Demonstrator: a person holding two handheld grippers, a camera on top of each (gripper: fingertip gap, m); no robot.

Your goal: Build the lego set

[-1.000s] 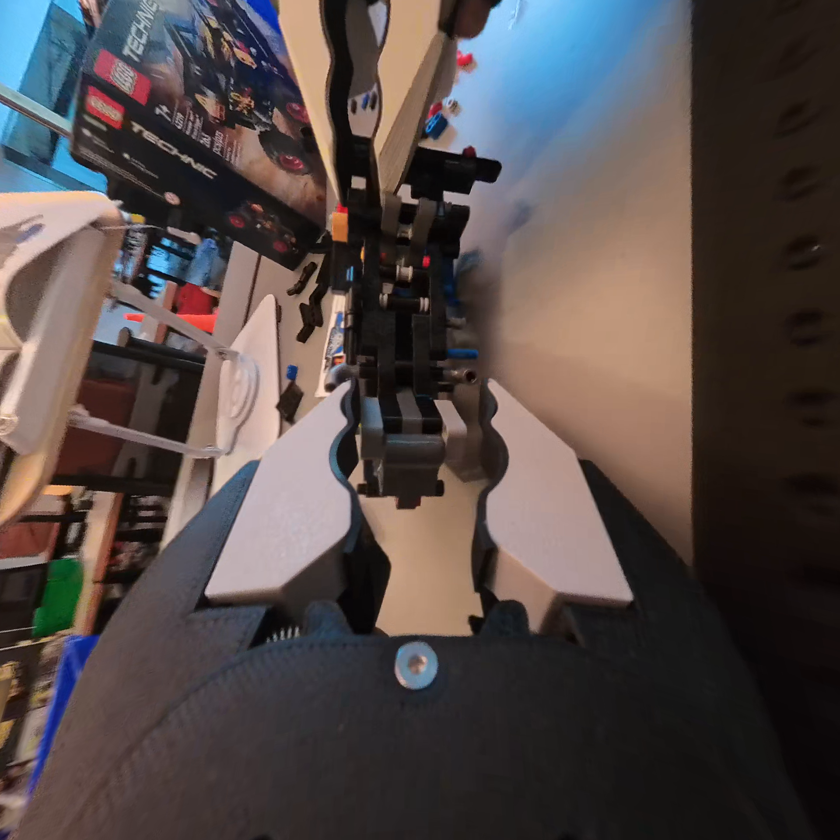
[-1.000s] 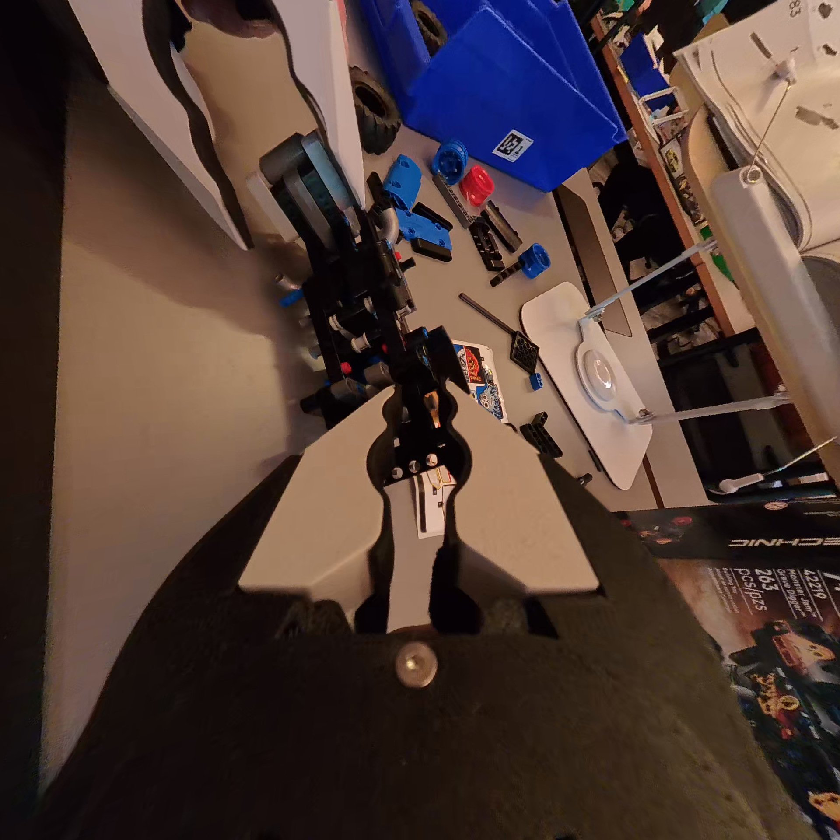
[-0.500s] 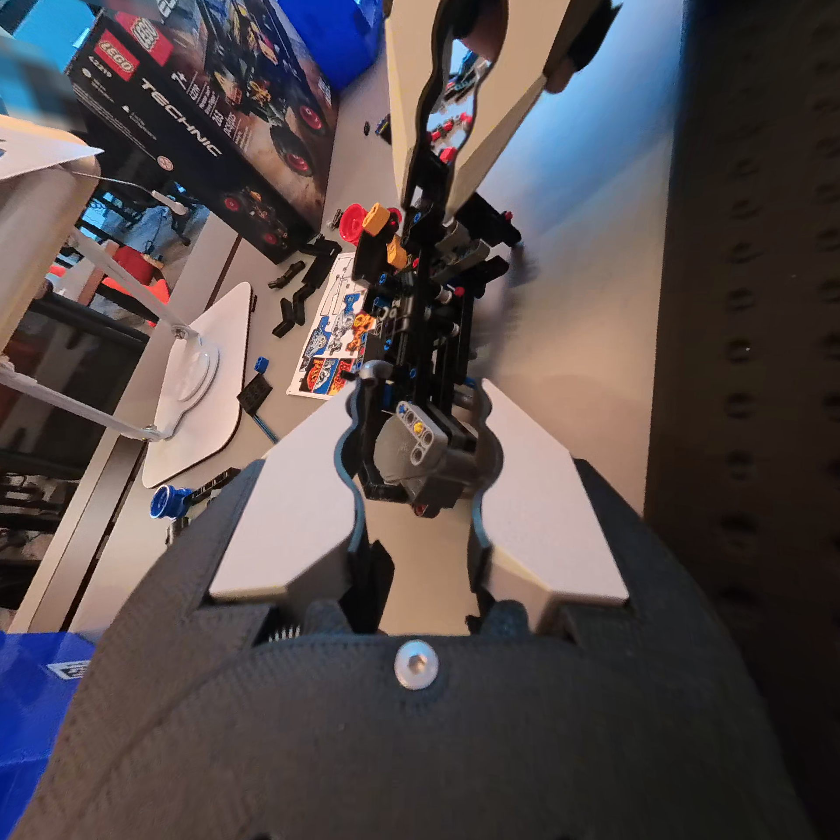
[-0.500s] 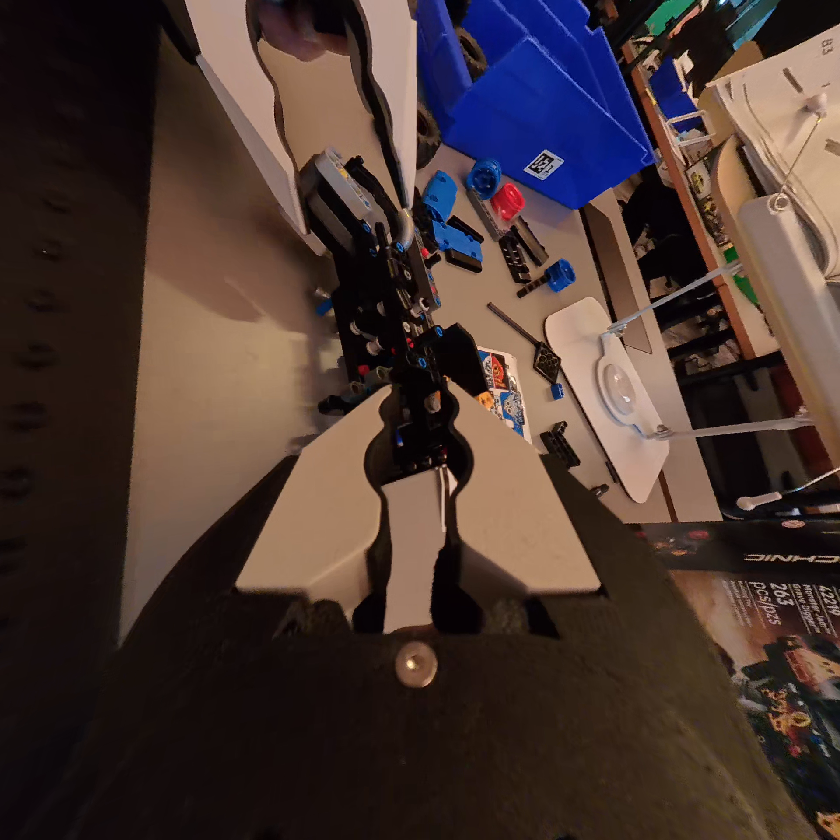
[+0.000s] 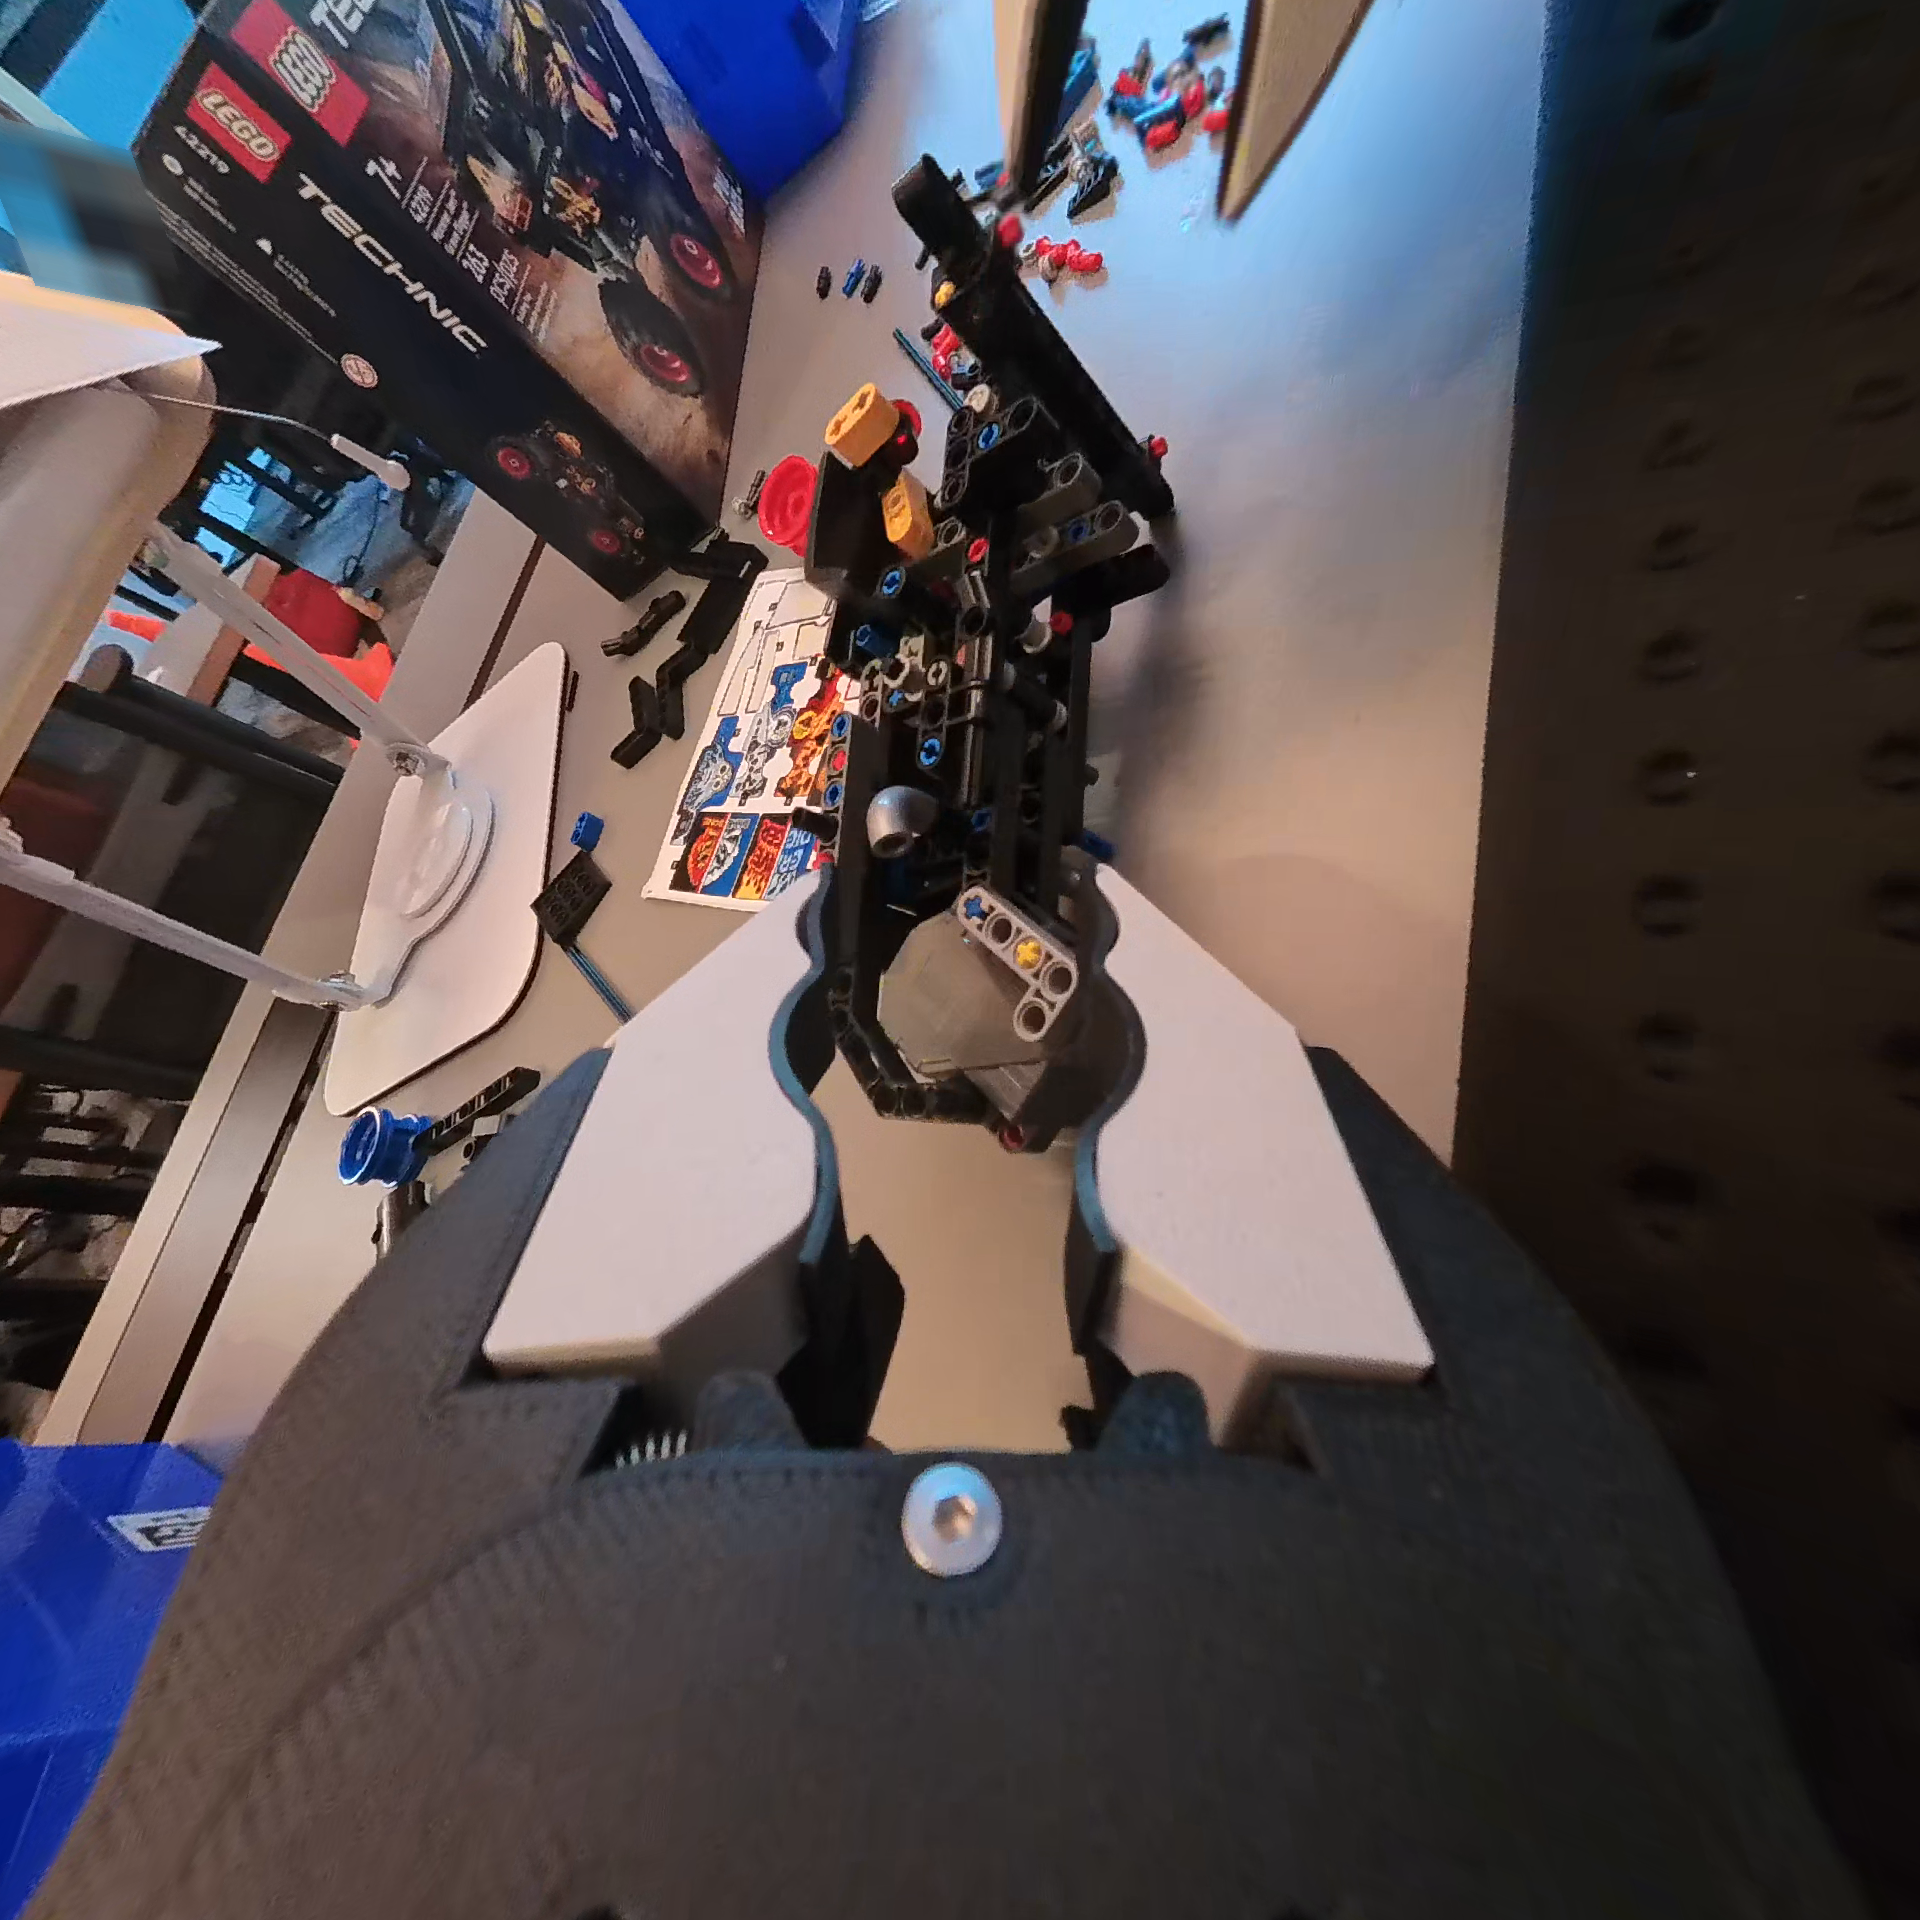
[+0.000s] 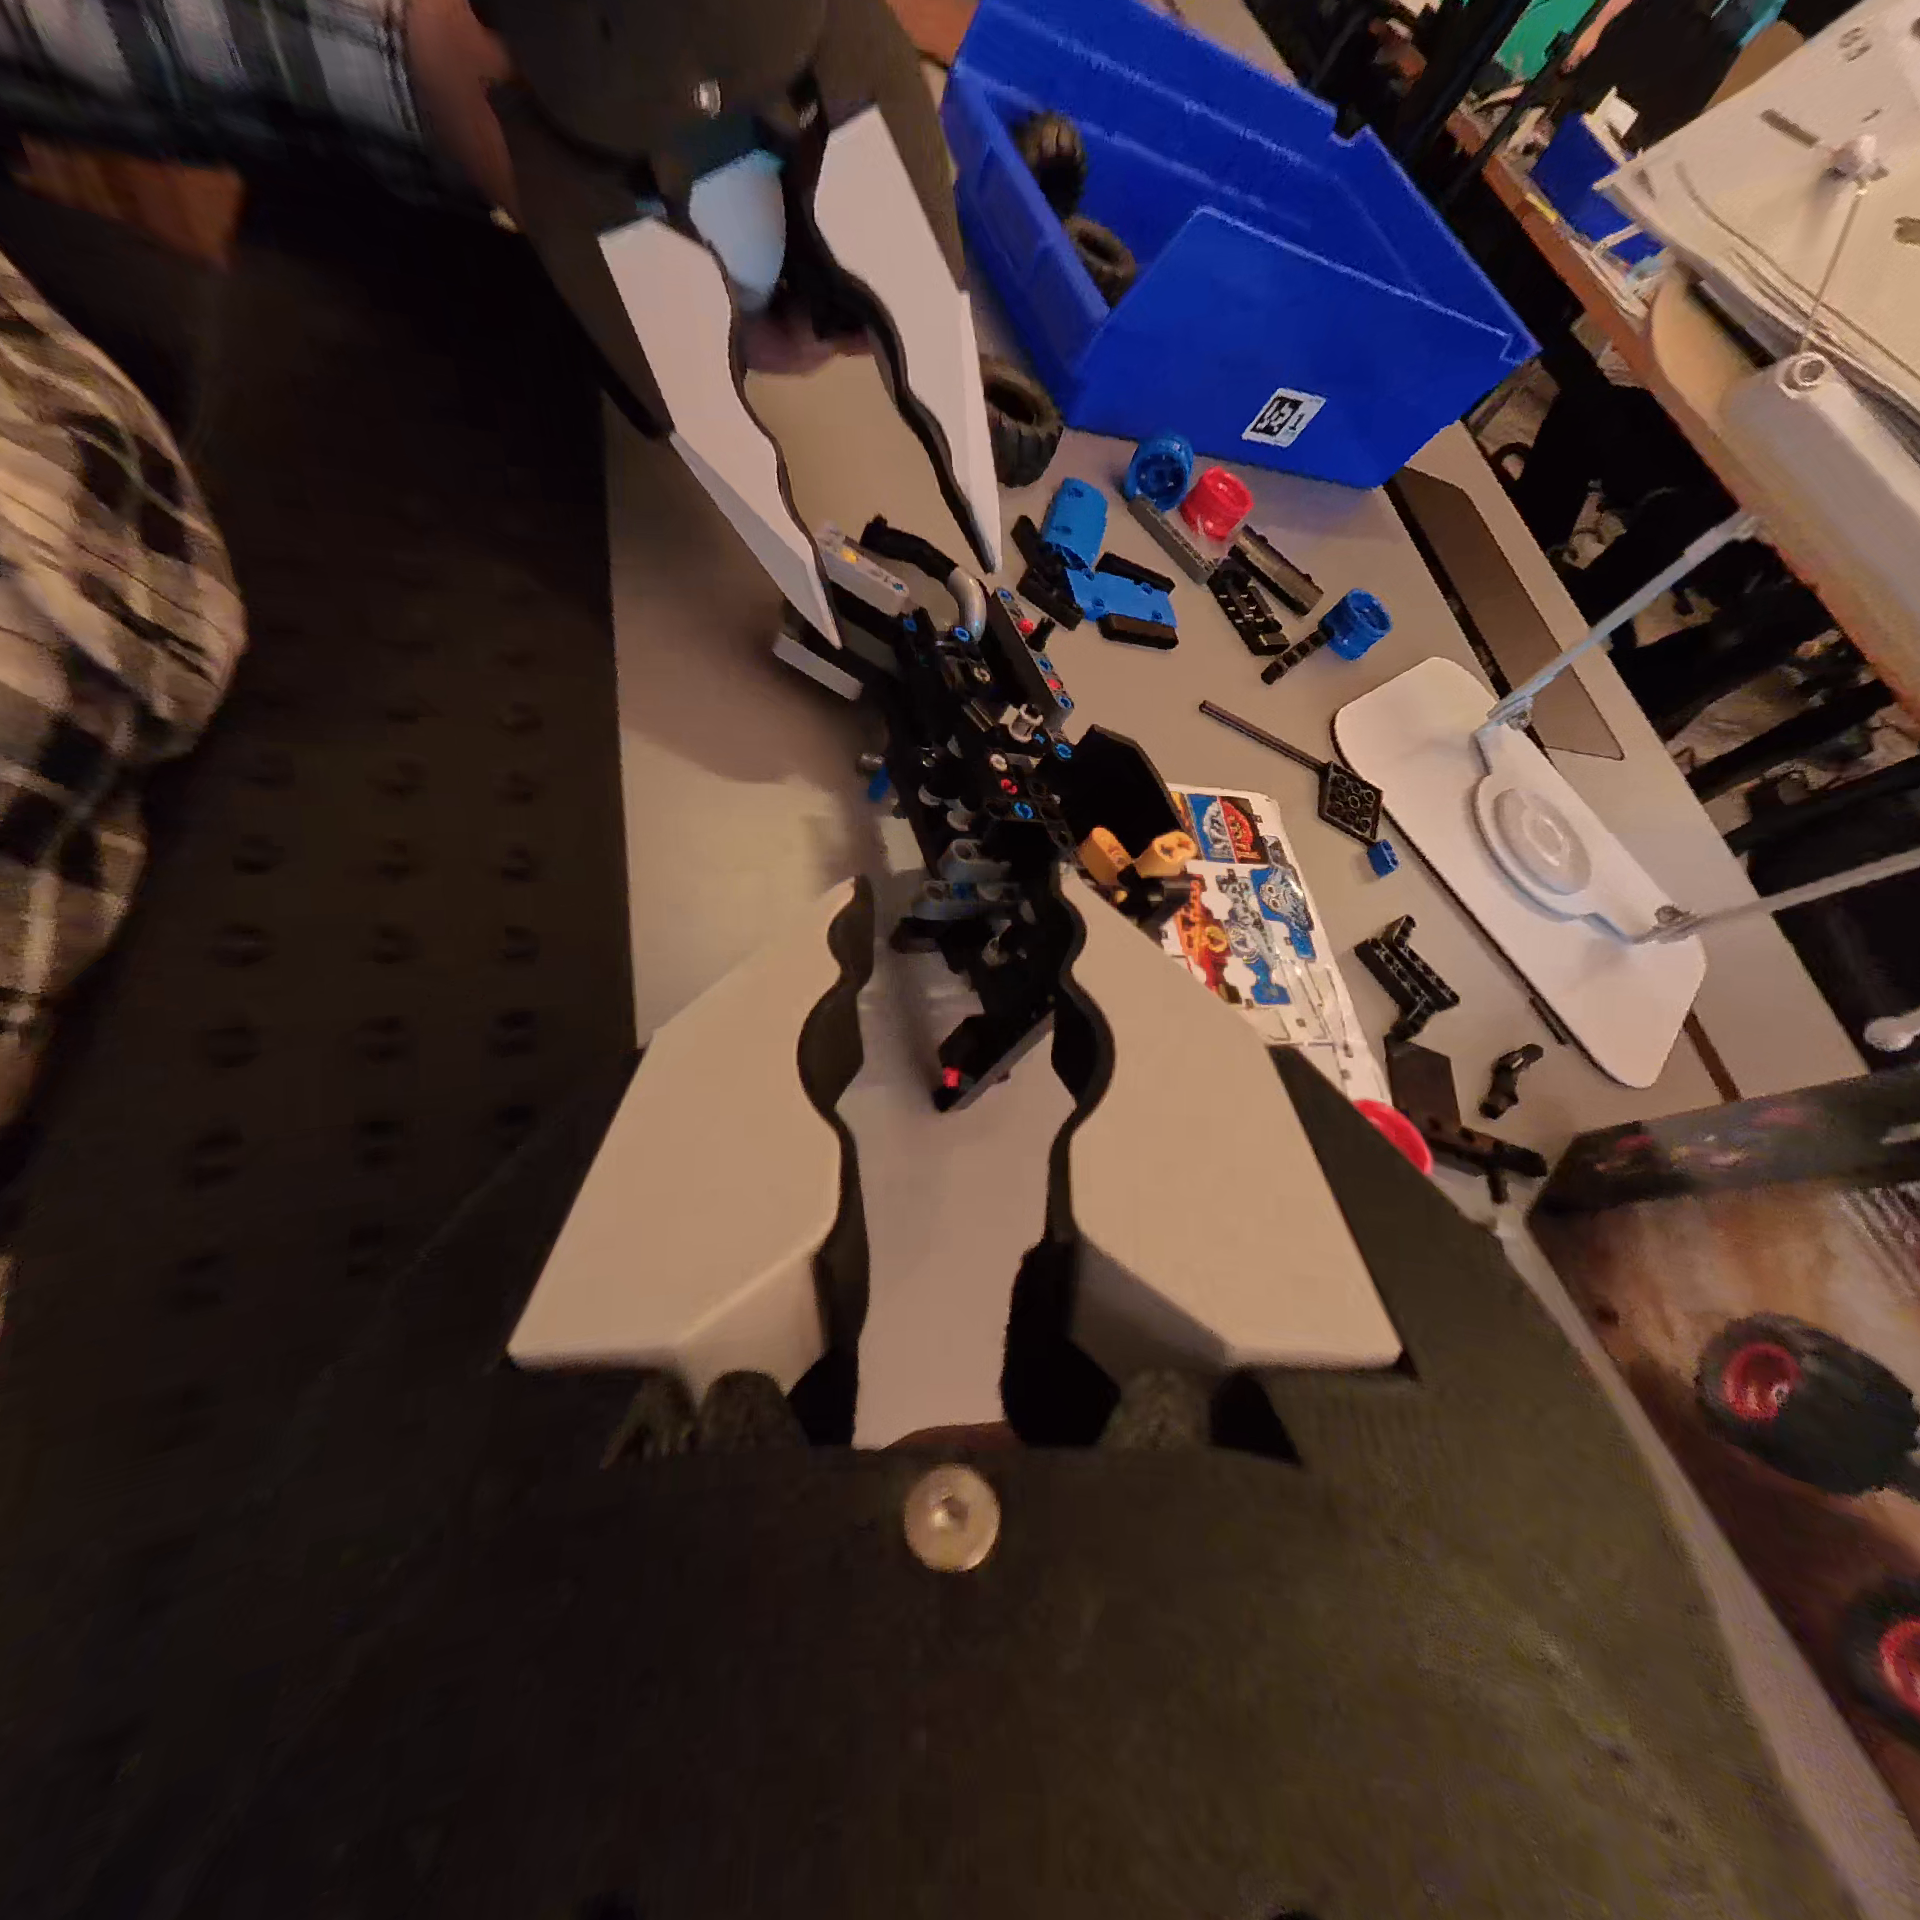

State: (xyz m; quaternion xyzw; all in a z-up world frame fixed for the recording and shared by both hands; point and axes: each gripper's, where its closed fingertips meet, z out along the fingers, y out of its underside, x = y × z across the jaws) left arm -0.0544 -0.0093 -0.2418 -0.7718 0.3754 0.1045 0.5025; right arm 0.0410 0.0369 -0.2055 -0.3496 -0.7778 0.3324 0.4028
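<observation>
Left claw (image 5: 954, 977) clamped on grey-block end of lego chassis (image 5: 987, 665); right claw (image 6: 956, 971) spread, not gripping.
Chassis lay lengthwise on bench (image 5: 1299, 644) btwn both claws, beside sticker sheet (image 5: 758, 758). Judged light, rigid along beams, but pins & yellow bits (image 5: 883, 457) prob. fragile. Best held by solid end block or side beams.

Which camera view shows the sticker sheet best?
The left wrist view: the sticker sheet lies almost fully visible beside the black chassis. In the right wrist view the sheet is partly hidden behind the right gripper's finger.
</observation>
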